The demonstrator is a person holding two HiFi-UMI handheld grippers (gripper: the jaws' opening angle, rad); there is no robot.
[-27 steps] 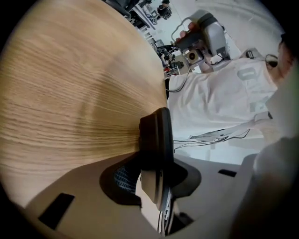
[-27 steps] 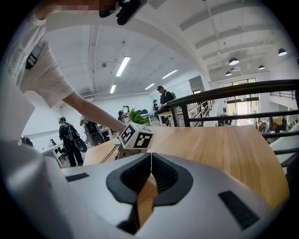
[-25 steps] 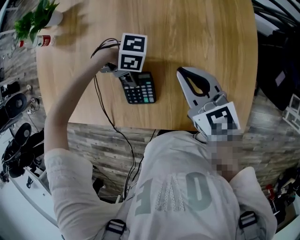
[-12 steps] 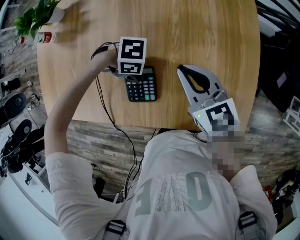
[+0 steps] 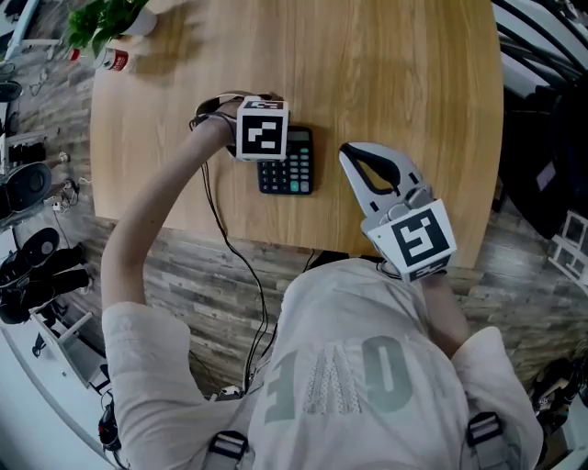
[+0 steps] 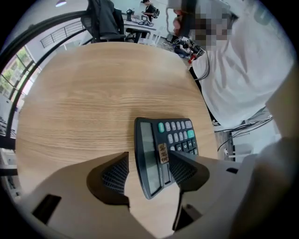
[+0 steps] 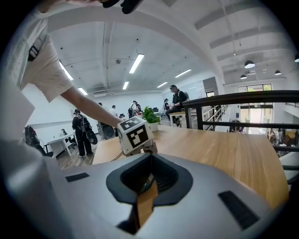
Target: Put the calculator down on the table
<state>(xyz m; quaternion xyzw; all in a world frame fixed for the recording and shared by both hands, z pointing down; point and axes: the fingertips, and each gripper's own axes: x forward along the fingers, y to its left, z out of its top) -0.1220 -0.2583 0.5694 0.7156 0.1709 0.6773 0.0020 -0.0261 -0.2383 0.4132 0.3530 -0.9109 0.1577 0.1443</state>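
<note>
A black calculator (image 5: 288, 173) with grey and green keys lies flat on the round wooden table (image 5: 386, 64), near its front edge. My left gripper (image 5: 269, 154) points steeply down over the calculator's display end, its marker cube hiding that end in the head view. In the left gripper view the calculator (image 6: 163, 147) lies between the jaws of the left gripper (image 6: 148, 164), which are opening; the left pad stands apart from it. My right gripper (image 5: 353, 152) hovers to the calculator's right, shut and empty. In the right gripper view the right gripper (image 7: 150, 158) faces the left gripper's cube.
A potted plant (image 5: 108, 16) and a red-and-white can (image 5: 116, 61) stand at the table's far left corner. A black cable (image 5: 218, 225) runs from the left gripper over the table's front edge. Office clutter lies on the floor at left.
The left gripper has tipped over to point downward and shifted right a little with the calculator, which now lies flat. The right gripper has drifted slightly left and up.
</note>
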